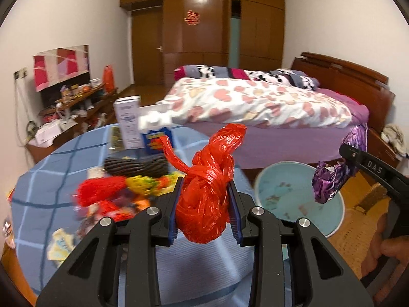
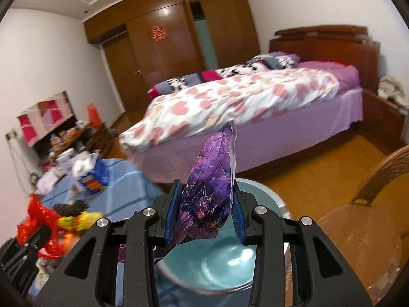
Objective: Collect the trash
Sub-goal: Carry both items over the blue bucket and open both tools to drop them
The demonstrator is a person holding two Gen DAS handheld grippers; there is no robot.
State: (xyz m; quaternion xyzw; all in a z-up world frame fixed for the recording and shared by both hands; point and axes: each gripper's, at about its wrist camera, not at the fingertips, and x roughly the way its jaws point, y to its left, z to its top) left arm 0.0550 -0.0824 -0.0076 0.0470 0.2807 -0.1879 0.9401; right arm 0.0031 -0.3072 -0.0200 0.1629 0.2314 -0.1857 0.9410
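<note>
Left gripper (image 1: 205,209) — jaws clamped on knotted red bag (image 1: 207,197), above table edge (image 1: 204,255). Right gripper (image 2: 208,212) — clamped on purple wrapper (image 2: 209,186), long axis upright, directly over teal bin (image 2: 225,263); right nearer bin.

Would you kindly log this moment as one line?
left gripper: shut on red bag | right gripper: shut on purple wrapper | teal bin: below

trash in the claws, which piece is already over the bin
The purple wrapper in the right claw: it hangs above the blue bin. The red bag in the left claw is over the table.
</note>
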